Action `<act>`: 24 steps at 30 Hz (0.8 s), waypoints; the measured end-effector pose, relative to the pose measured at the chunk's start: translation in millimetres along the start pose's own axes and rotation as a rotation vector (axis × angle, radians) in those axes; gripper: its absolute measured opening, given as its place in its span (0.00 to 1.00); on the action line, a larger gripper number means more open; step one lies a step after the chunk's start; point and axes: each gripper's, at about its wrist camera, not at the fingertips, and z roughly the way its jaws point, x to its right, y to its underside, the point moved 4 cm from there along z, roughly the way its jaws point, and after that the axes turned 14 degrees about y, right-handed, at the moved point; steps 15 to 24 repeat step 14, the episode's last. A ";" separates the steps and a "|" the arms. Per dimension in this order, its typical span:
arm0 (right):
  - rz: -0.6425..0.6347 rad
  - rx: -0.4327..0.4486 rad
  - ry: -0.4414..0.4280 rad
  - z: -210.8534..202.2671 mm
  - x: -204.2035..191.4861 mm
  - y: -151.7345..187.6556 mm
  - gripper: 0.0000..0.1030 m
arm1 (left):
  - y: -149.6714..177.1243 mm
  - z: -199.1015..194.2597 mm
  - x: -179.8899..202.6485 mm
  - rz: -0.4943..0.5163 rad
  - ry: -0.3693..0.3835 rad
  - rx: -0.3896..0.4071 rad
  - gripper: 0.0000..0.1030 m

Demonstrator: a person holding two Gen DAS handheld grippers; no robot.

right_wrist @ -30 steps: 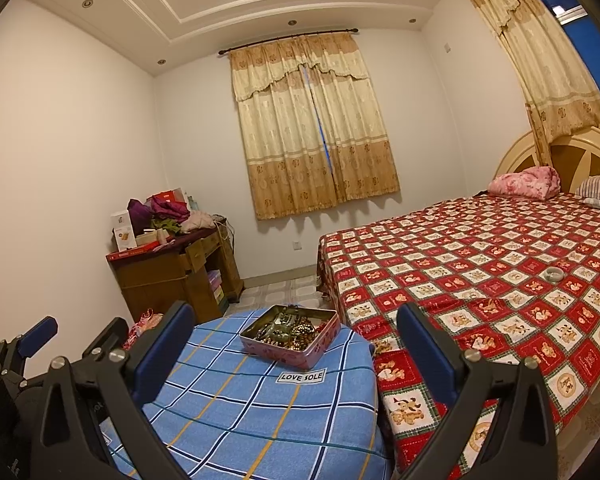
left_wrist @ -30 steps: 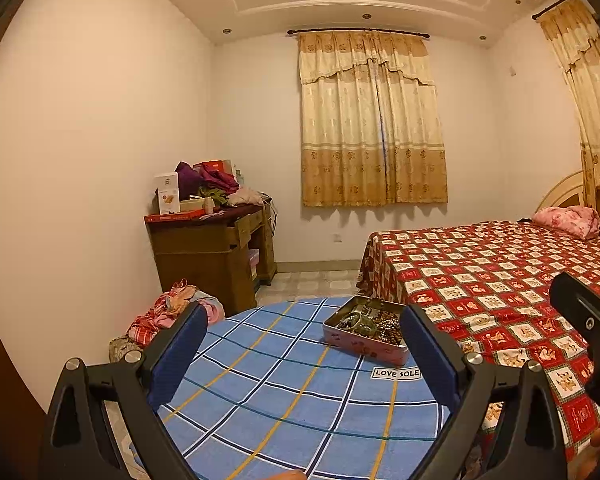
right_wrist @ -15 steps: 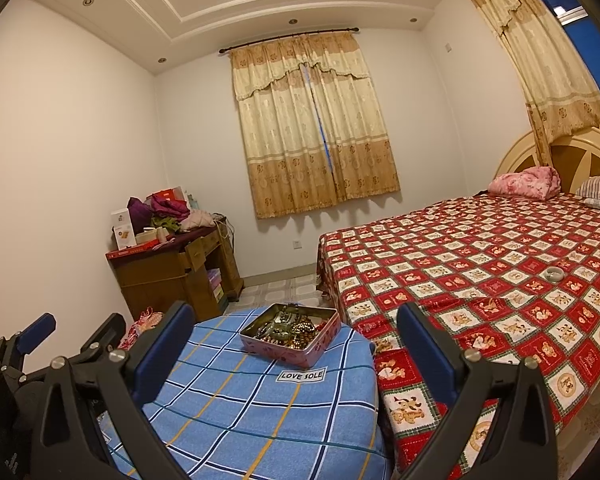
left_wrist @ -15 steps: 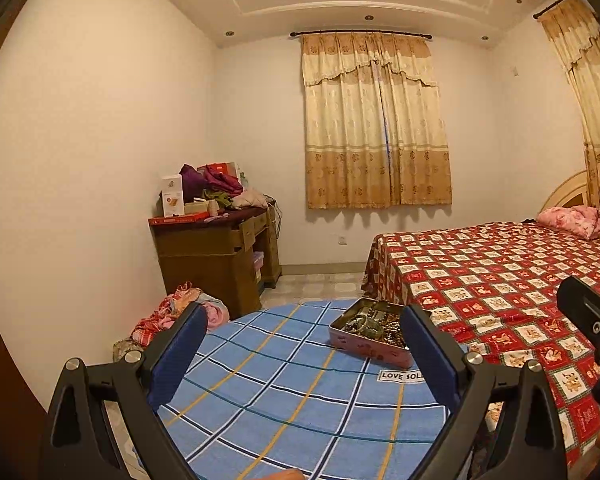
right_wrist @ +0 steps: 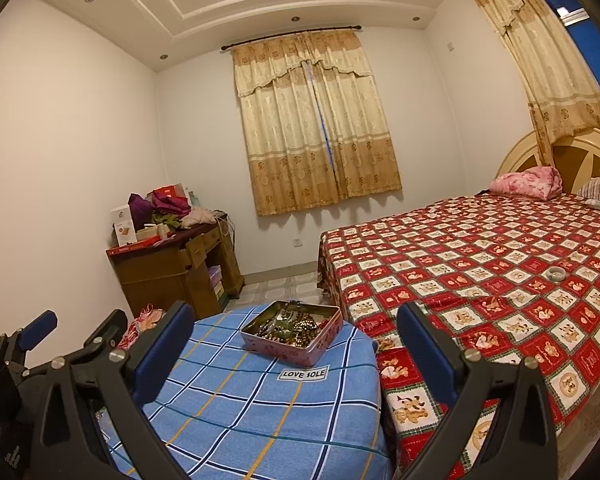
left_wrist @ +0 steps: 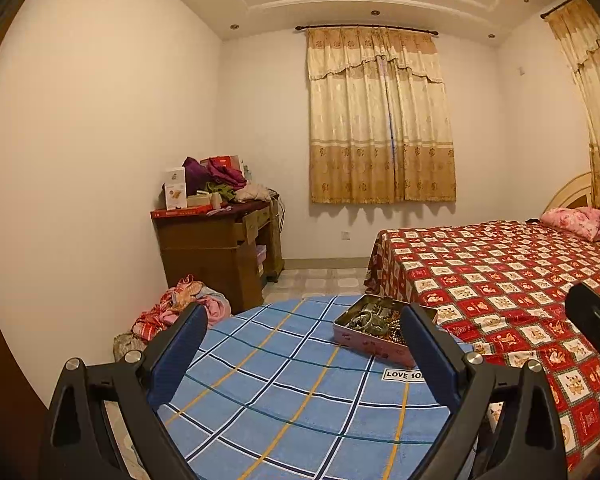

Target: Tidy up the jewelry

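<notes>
Both hand-held grippers, left (left_wrist: pixel 302 344) & right (right_wrist: pixel 292 336), spread wide, holding nothing, above bench (right_wrist: pixel 236 412). Jewelry tin (right_wrist: pixel 292 334) sits far side, full & jumbled. Stage unclear; any pick needs a reach forward.

warm ceiling light; soft shadows; sharp focus; fisheye bending, dark corners

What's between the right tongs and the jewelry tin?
Only bare blue checked cloth, seen in the right wrist view, separates the right tongs from the tin.
</notes>
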 end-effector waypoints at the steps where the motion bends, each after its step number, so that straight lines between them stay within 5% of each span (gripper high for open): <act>1: -0.001 0.000 -0.002 1.4 -0.6 0.3 1.00 | -0.6 1.8 -1.7 -0.009 0.000 -0.002 0.94; 24: -0.025 -0.043 -0.019 48.0 -29.2 -1.4 1.00 | 3.4 46.4 -34.8 -0.057 -0.009 -0.065 0.94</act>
